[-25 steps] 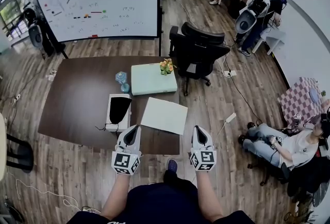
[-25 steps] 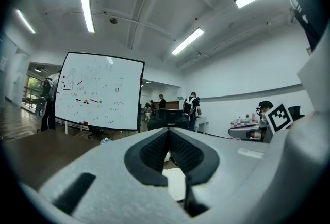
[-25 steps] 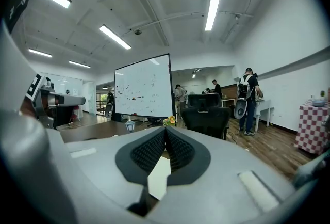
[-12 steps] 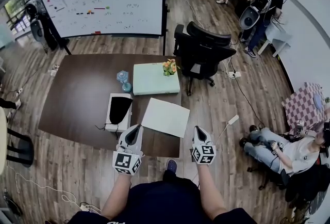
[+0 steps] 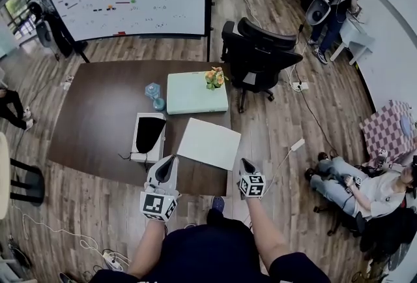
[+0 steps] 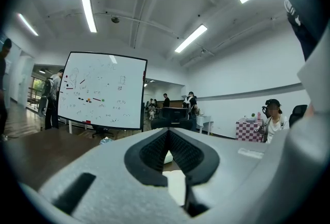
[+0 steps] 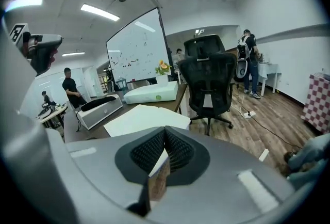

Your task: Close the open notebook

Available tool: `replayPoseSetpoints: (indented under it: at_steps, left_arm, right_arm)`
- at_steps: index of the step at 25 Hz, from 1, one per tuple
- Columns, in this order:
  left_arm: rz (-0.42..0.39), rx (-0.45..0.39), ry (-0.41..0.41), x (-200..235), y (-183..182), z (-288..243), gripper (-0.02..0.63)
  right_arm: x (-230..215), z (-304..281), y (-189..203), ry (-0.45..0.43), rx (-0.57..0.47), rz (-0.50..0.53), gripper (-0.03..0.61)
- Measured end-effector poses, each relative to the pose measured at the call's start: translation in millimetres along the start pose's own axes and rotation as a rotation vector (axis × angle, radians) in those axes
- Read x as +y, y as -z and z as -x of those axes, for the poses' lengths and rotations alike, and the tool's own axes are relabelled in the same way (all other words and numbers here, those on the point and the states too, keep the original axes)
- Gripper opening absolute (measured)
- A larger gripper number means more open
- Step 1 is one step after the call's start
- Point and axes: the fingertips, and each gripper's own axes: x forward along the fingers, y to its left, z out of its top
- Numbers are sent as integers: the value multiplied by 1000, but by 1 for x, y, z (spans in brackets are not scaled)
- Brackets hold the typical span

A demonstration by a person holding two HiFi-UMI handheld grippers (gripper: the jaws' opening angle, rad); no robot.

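The notebook [image 5: 208, 143] lies as a flat white rectangle near the front right corner of the dark brown table [image 5: 91, 119]. In the right gripper view the notebook [image 7: 147, 118] lies just ahead of the jaws. My left gripper [image 5: 169, 163] hovers over the table's front edge, just left of the notebook, jaws shut and empty. My right gripper [image 5: 245, 164] hangs off the table's right front corner, angled toward the notebook's near right corner, also shut with nothing held. Neither gripper touches the notebook.
A white box with a black item [image 5: 148, 137] sits left of the notebook. A mint-green box [image 5: 195, 94], flowers [image 5: 214, 77] and a blue object [image 5: 154, 94] stand behind it. A black office chair [image 5: 260, 53] is at the table's right end. A person [image 5: 365, 184] sits on the floor at right.
My right gripper has moved up and slightly left, turning toward the notebook. The left gripper stays about where it was. The notebook has not moved.
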Motion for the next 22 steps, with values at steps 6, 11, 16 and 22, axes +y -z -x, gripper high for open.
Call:
replayPoseSetpoints:
  at_steps: [6, 11, 16, 22]
  left_arm:
    - [6, 4, -18, 4, 3, -2, -14]
    - [12, 6, -36, 5, 4, -5, -14]
    - [8, 18, -40, 4, 7, -11, -14]
    - [8, 40, -60, 8, 13, -15, -14]
  right_arm:
    - [-4, -21, 30, -23, 81, -24, 0]
    - [-17, -37, 46, -15, 147, -51, 5]
    - [-28, -53, 63, -28, 222, -104, 5]
    - [-30, -73, 85, -67, 315, -162, 5]
